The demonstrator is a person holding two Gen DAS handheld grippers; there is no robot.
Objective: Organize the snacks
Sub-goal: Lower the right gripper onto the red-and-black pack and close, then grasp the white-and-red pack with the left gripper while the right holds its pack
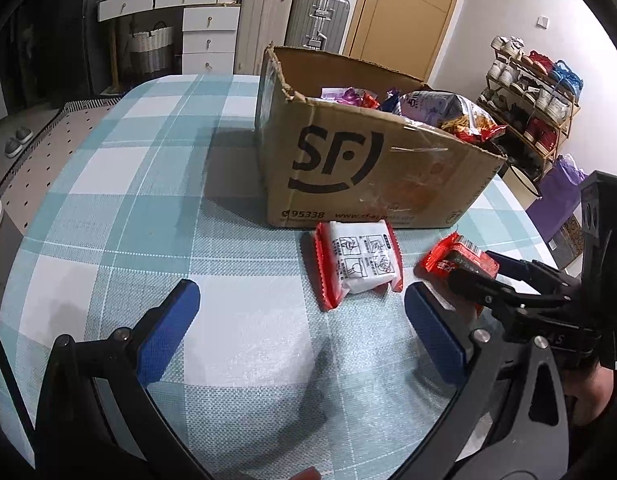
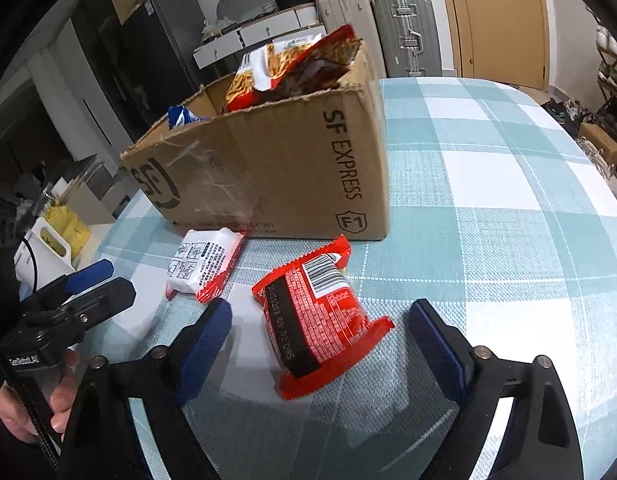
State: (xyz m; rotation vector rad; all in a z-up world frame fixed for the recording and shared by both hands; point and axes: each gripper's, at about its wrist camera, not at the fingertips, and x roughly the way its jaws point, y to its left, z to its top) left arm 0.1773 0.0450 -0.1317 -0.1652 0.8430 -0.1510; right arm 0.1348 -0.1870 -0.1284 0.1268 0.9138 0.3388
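Observation:
A red snack packet [image 2: 320, 328] lies barcode side up on the checked tablecloth [image 2: 488, 200]. My right gripper [image 2: 320, 309] is open, with one blue pad on each side of the packet and neither pad touching it. A white and red packet [image 1: 358, 266] lies just in front of the SF cardboard box [image 1: 348, 168], which holds several snack bags [image 1: 448, 110]. My left gripper [image 1: 300, 294] is open over bare cloth, left of and nearer than the white packet. In the left wrist view the right gripper [image 1: 482, 270] reaches in from the right over the red packet [image 1: 444, 258].
The box [image 2: 288, 160] takes up the middle of the table. Suitcases [image 1: 316, 20], white drawers [image 1: 208, 36] and a door stand behind it. A shoe rack [image 1: 528, 100] and a purple bag [image 1: 560, 192] sit beyond the table's right edge. A hand [image 2: 64, 396] holds the left gripper [image 2: 102, 280].

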